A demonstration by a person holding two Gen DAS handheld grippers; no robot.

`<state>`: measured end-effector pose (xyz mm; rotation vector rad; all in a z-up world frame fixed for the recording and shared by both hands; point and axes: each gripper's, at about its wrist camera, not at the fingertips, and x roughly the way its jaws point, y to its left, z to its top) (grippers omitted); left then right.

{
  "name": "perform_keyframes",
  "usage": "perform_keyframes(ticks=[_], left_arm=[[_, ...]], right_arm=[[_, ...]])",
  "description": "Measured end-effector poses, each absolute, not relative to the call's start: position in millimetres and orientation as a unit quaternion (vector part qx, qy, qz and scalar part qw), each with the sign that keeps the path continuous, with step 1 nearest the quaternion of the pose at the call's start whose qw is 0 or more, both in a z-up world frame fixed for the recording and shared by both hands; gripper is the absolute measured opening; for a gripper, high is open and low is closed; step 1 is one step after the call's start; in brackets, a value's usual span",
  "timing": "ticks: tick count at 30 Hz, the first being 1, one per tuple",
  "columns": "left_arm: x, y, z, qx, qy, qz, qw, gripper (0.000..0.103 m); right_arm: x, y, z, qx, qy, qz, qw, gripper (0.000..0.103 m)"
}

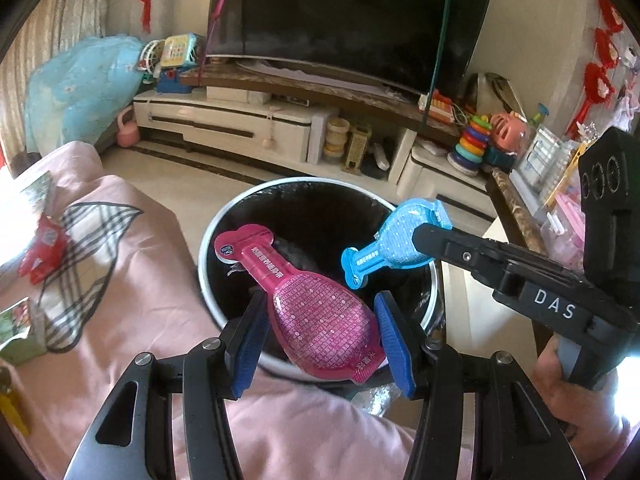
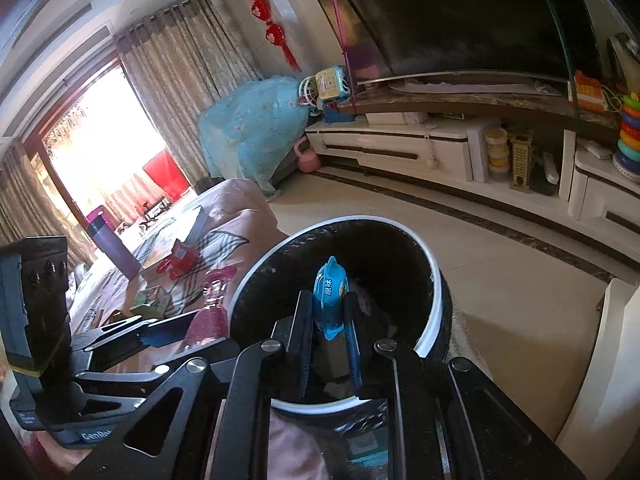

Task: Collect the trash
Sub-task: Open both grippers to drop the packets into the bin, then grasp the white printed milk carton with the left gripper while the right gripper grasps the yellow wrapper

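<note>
My left gripper (image 1: 320,316) is shut on a pink bottle-shaped packet (image 1: 316,312), whose neck points out over a black trash bin with a white rim (image 1: 208,248). From the right, my right gripper (image 1: 420,240) reaches in, shut on a smaller blue packet (image 1: 392,244) above the bin's mouth. The right wrist view shows that blue packet (image 2: 330,292) edge-on between the right gripper's (image 2: 329,312) pads, over the bin (image 2: 436,280). There the left gripper (image 2: 176,330) shows at the left with the pink packet (image 2: 206,318).
A pink cloth surface (image 1: 152,272) lies left of the bin with a red wrapper (image 1: 40,252), papers and a purple bottle (image 2: 112,248). Behind are a TV stand (image 1: 240,120), a television and toys. A side table (image 1: 516,216) and white furniture (image 2: 600,360) stand right.
</note>
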<state>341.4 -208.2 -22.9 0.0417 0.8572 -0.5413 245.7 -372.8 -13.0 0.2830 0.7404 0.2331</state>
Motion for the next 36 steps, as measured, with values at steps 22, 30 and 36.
perform_keyframes(ticks=[22,30,36], left_arm=[[331.4,-169.1,-33.4,-0.03,0.415,-0.22,0.882,0.078],[275.6,-104.3,-37.2,-0.052,0.408,-0.169,0.896,0.079],[238.8,-44.9,-36.3,-0.077,0.404,-0.124,0.903,0.079]], right_arm=[[250.5,-381.3,-16.0,0.173,0.353,0.112,0.912,0.093],[233.3,-328.8,-13.3,0.142,0.367,0.146,0.908,0.1],[219.4,-273.8,-25.4,0.129,0.383,0.191,0.895,0.1]])
